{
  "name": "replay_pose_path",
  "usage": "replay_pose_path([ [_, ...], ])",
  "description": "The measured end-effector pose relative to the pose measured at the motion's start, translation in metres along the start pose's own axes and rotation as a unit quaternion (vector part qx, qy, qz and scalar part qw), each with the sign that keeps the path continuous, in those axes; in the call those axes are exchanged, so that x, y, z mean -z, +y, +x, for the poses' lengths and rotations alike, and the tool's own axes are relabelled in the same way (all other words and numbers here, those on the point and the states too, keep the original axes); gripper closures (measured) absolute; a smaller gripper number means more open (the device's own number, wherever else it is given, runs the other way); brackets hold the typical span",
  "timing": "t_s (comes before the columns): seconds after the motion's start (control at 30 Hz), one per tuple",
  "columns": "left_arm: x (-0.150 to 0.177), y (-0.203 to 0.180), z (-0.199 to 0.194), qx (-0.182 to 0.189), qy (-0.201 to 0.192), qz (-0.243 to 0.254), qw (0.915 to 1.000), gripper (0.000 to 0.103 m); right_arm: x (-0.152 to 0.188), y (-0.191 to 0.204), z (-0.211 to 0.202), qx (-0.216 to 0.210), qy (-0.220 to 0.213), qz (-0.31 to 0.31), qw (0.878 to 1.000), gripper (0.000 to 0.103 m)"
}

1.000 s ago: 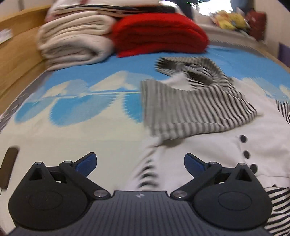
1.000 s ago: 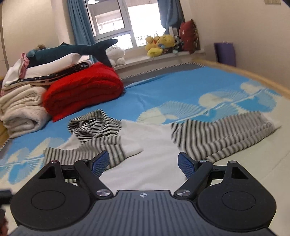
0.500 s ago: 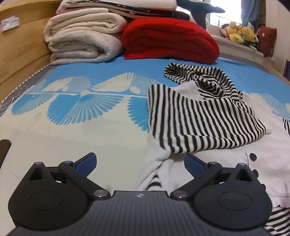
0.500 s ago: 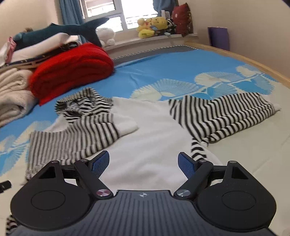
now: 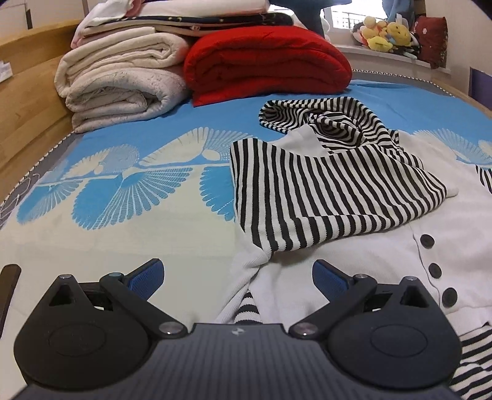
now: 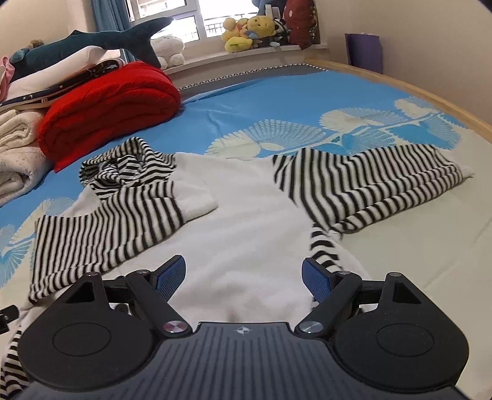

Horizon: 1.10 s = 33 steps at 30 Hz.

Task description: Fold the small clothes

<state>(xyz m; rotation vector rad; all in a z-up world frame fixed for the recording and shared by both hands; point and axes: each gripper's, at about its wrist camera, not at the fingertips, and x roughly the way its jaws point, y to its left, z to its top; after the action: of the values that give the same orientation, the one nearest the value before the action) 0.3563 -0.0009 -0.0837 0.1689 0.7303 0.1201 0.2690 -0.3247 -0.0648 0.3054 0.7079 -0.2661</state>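
A small white hooded top [image 6: 252, 215] with black-and-white striped sleeves and hood lies flat on the bed. Its left sleeve [image 5: 323, 197] is folded in across the body; it also shows in the right wrist view [image 6: 107, 227]. Its right sleeve [image 6: 369, 184] lies stretched out to the right. The striped hood [image 5: 326, 123] lies bunched at the far end. Dark buttons [image 5: 433, 269] run down the white front. My left gripper [image 5: 238, 278] is open and empty, low over the top's left edge. My right gripper [image 6: 244, 277] is open and empty over the white body.
Folded cream blankets [image 5: 123, 83] and a folded red blanket [image 5: 267, 61] are stacked at the head of the blue-and-cream bedspread [image 5: 123, 190]. A wooden bed frame [image 5: 27, 101] runs along the left. Plush toys [image 6: 249, 27] sit on the windowsill.
Both grippers have moved lower and closer to the top. The left view has steadied and now faces the folded left sleeve. Both stay open.
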Motion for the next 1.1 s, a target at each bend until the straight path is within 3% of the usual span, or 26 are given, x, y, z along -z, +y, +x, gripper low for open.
replay_pose_path([
  [0.5, 0.002, -0.007, 0.003, 0.003, 0.005, 0.012, 0.9999, 0.0, -0.006, -0.044, 0.011, 0.042, 0.005, 0.051, 0.998, 0.019],
  [0.67, 0.0, -0.006, 0.003, 0.005, 0.006, 0.01, 0.9999, 0.0, -0.02, -0.076, 0.012, 0.043, -0.016, 0.096, 0.994, 0.019],
  [0.77, -0.001, -0.003, 0.004, 0.005, 0.008, 0.003, 1.0, 0.0, -0.032, -0.123, 0.016, 0.05, -0.038, 0.192, 0.979, 0.019],
  [0.87, -0.002, 0.0, 0.006, 0.006, 0.015, -0.007, 0.9998, 0.0, -0.04, -0.176, 0.027, 0.068, -0.051, 0.297, 0.951, 0.019],
  [0.97, -0.002, 0.003, 0.011, 0.005, 0.025, -0.013, 0.9996, 0.0, -0.044, -0.218, 0.037, 0.058, -0.063, 0.368, 0.926, 0.019],
  [1.1, -0.002, 0.006, 0.02, 0.008, 0.045, -0.025, 0.9986, 0.0, -0.055, -0.242, 0.05, 0.061, -0.084, 0.359, 0.928, 0.019],
])
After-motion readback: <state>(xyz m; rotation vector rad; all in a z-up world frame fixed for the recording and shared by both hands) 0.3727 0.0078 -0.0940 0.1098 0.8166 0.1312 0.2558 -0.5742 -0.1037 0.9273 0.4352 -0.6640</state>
